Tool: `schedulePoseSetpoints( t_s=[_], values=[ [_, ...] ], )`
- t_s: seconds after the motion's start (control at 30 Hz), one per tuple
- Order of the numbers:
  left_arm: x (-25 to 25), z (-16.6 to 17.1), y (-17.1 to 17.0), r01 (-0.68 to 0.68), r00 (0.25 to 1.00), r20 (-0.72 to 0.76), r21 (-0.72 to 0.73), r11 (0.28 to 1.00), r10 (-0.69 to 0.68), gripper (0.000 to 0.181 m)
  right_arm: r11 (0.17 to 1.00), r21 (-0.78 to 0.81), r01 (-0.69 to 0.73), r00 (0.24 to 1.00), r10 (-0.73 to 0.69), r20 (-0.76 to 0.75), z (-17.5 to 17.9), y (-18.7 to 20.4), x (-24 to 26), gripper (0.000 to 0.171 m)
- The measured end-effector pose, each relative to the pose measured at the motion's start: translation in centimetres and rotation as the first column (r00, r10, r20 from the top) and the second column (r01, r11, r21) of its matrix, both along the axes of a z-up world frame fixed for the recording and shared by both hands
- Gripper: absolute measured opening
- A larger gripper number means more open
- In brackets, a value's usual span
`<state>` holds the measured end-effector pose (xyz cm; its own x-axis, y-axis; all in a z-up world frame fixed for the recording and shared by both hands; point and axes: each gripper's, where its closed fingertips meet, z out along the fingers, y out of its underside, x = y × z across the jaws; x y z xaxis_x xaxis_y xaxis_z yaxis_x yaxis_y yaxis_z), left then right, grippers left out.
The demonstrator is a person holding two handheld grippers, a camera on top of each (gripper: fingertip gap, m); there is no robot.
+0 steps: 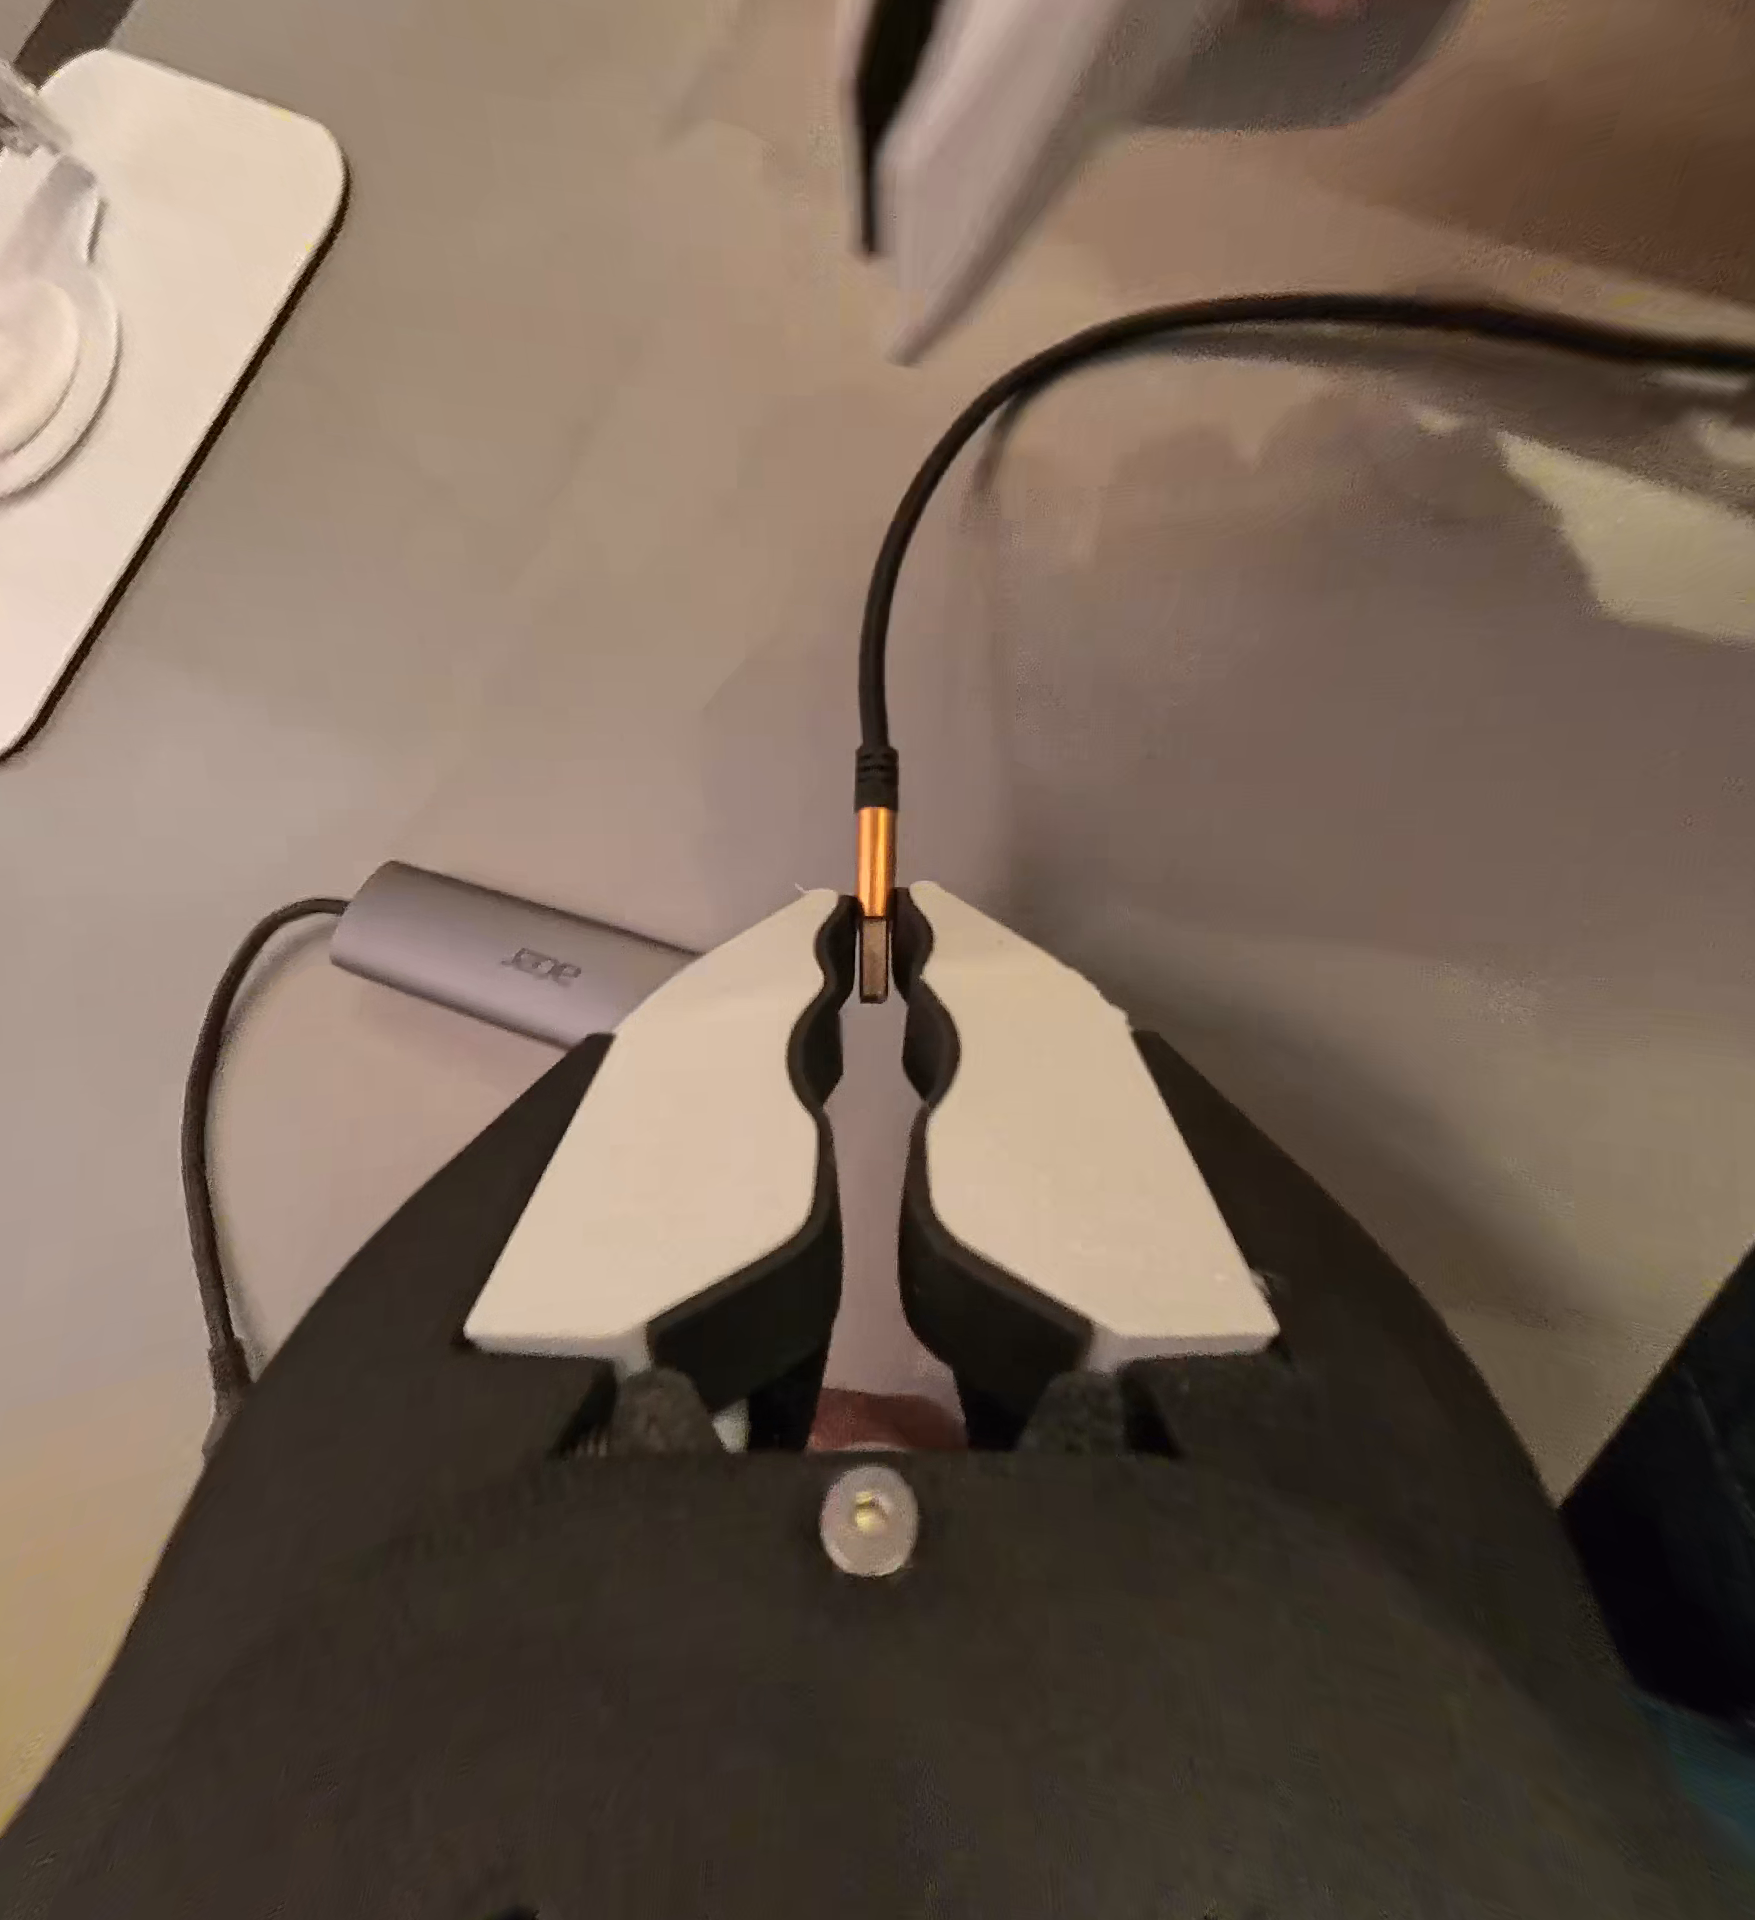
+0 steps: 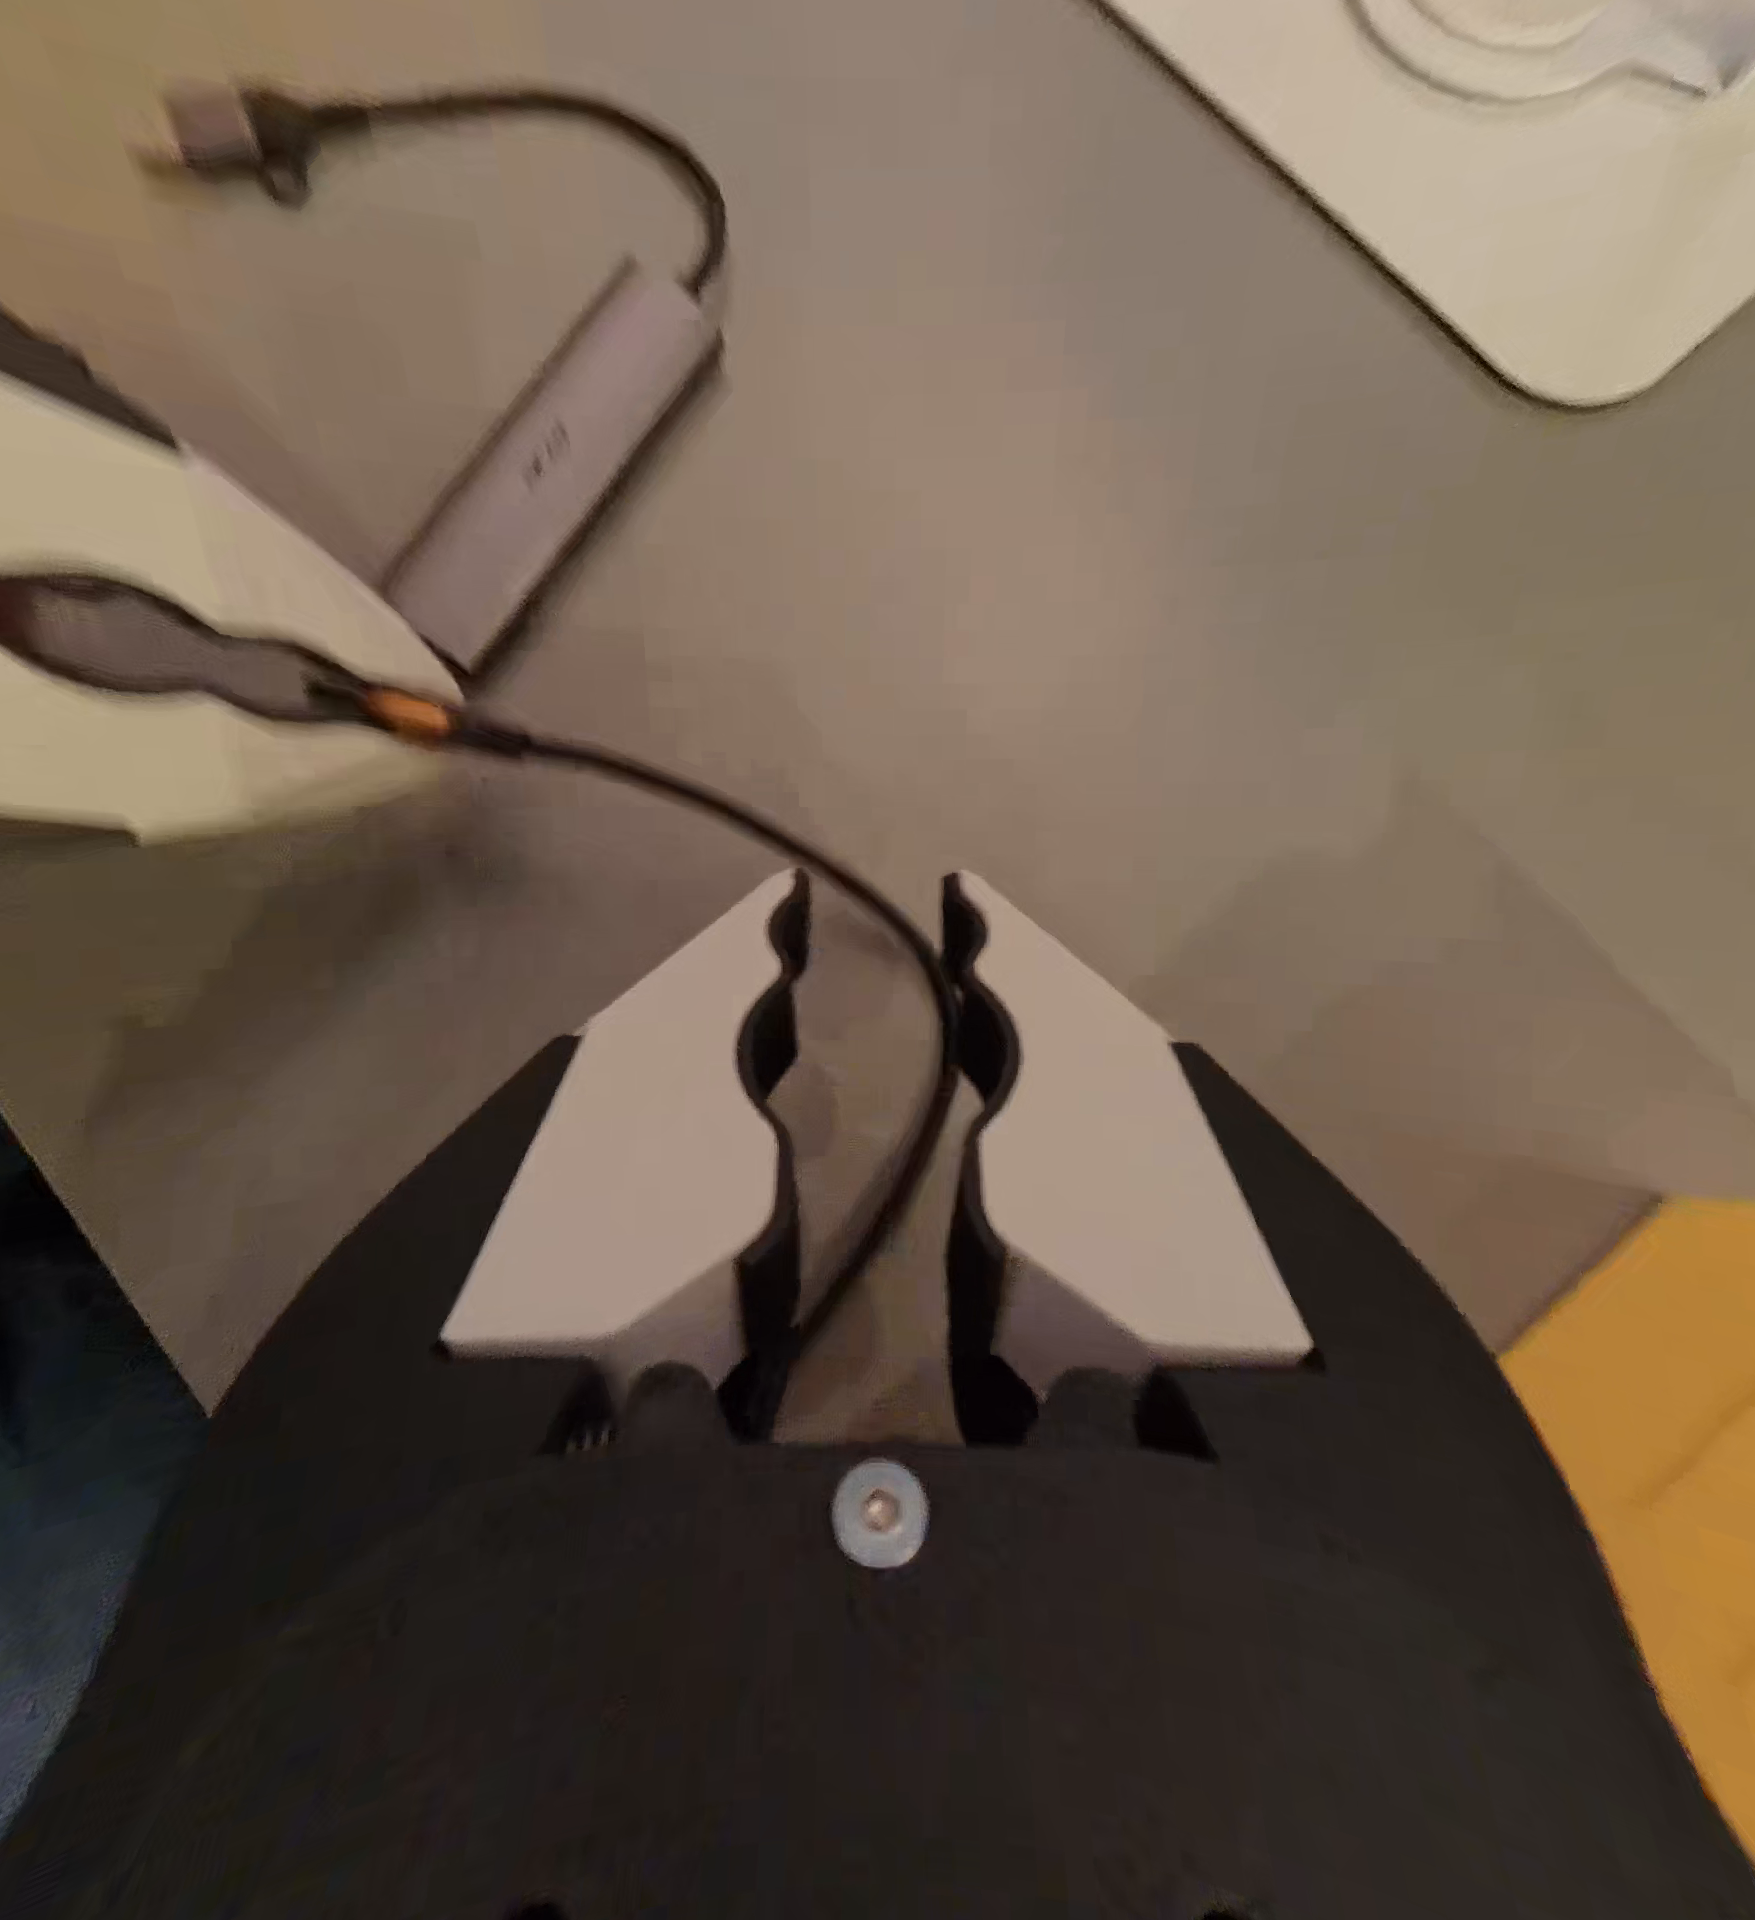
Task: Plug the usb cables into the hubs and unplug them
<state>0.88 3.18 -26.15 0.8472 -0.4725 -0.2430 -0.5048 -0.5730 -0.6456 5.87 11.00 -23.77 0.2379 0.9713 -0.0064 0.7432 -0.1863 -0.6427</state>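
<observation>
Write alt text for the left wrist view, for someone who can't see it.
The left gripper is shut on the orange-sleeved USB plug of a thin black cable, held above a grey tabletop. A slim grey metal USB hub lies on the table just left of the fingers; a white flat-based stand sits far left.

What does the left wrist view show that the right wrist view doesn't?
Only the left wrist view shows the plug's metal tip, pinched between the left tongs.

Only the right wrist view shows the whole grey hub, its own plug end, a yellow surface and the right tongs open around the cable.

Both show the orange-collared plug, its black cable, the hub, the grey table and a white pad.
</observation>
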Motion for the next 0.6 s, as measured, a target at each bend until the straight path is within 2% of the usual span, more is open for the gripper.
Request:
schedulePoseSetpoints(
  t_s=[0.03, 0.07, 0.13, 0.2, 0.27, 0.4, 0.53, 0.6],
  values=[
    [-0.3, 0.1, -0.1, -0.017, 1.000, 0.022, -0.007, 1.000, 0.017, 0.006, 1.000, 0.014, 0.007, 0.999, -0.008, 0.041, -0.5, -0.1, 0.8, 0.030],
    [-0.6, 0.3, -0.1, -0.028, 0.999, 0.040, -0.011, 1.000, 0.029, 0.006, 1.000, 0.021, 0.015, 0.996, -0.016, 0.082, -1.2, -0.2, 1.6, 0.036],
    [-1.2, 0.6, 0.0, -0.052, 0.997, 0.052, 0.000, 0.999, 0.052, 0.006, 0.999, 0.038, 0.032, 0.987, -0.037, 0.155, -3.1, -0.2, 2.5, 0.036],
    [-1.4, 0.6, -0.1, -0.072, 0.993, 0.092, -0.013, 0.997, 0.072, 0.006, 0.997, 0.065, 0.041, 0.982, -0.052, 0.181, -4.3, 0.1, 2.6, 0.024],
    [-1.2, 0.3, -0.6, -0.076, 0.990, 0.116, -0.030, 0.997, 0.079, 0.006, 0.991, 0.120, 0.066, 0.981, -0.087, 0.174, -4.5, 1.1, 2.2, 0.001],
    [0.3, -0.6, -2.2, -0.036, 0.988, 0.145, -0.078, 0.996, 0.047, 0.012, 0.989, 0.136, 0.064, 0.984, -0.085, 0.158, -4.6, 2.4, 0.8, 0.001],
    [2.1, -0.8, -3.4, 0.031, 0.981, 0.192, -0.125, 0.992, -0.006, 0.038, 0.981, 0.194, -0.001, 0.984, -0.033, 0.175, -4.5, 3.6, -0.9, 0.001],
    [2.1, 0.3, -3.8, 0.065, 0.971, 0.238, -0.137, 0.988, -0.031, 0.051, 0.974, 0.223, -0.037, 0.982, -0.007, 0.191, -4.5, 3.7, -1.3, 0.001]
  ],
)
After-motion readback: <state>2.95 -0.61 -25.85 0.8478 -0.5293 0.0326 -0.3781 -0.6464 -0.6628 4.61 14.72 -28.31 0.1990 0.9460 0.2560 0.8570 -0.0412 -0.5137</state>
